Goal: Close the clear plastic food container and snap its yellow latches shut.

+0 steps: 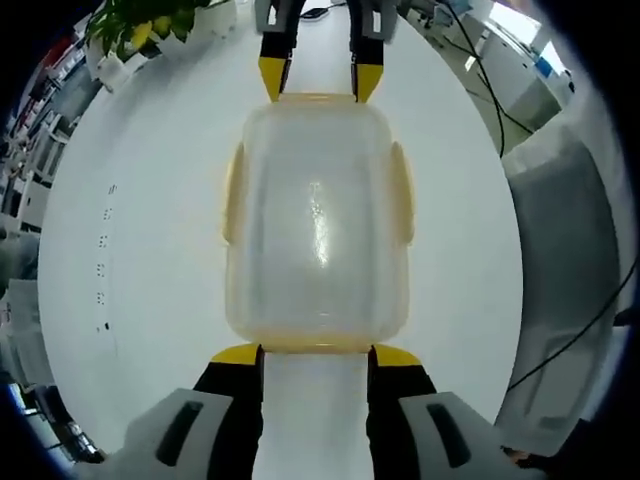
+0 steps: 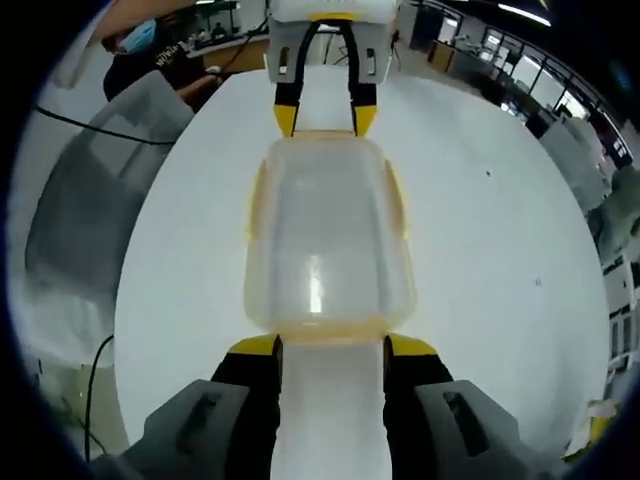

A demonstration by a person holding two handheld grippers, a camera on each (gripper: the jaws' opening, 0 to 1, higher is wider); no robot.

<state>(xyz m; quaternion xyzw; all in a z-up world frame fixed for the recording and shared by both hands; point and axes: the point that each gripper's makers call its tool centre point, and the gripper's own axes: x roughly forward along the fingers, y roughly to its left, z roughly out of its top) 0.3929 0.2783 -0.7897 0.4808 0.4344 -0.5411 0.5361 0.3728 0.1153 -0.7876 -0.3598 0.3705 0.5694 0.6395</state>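
Item: clear plastic food container, lid seated on top, lying on the white desk directly between the two sets of tongs, one at each short end.

Left tongs: jaws parted to a moderate width, yellow tips level with the container's near short edge, touching it or just short of it; nothing held between them. In the right gripper view the same tongs appear at the far end of the container.

Right tongs: likewise parted moderately, yellow tips at the opposite short edge, nothing gripped. In the left gripper view they stand at the far end.

Yellow latches: one on each long side, seen as the left-hand latch and right-hand latch from the left tongs. They lie fairly close along the walls; whether they are clicked home cannot be told. Yellowish flaps also seem to run along both short ends, by the tips.

Handling, as judged: light, seemingly empty; thin walls with some give; smooth and glossy, so likely to skid on the bare desk when pushed from one side alone. Best braced from one end while the other tongs press a latch flap inward at its lower edge. Avoid squeezing the lid centre, which may bow.

Surroundings: a potted plant beyond the desk, a grey chair to the side, cables.
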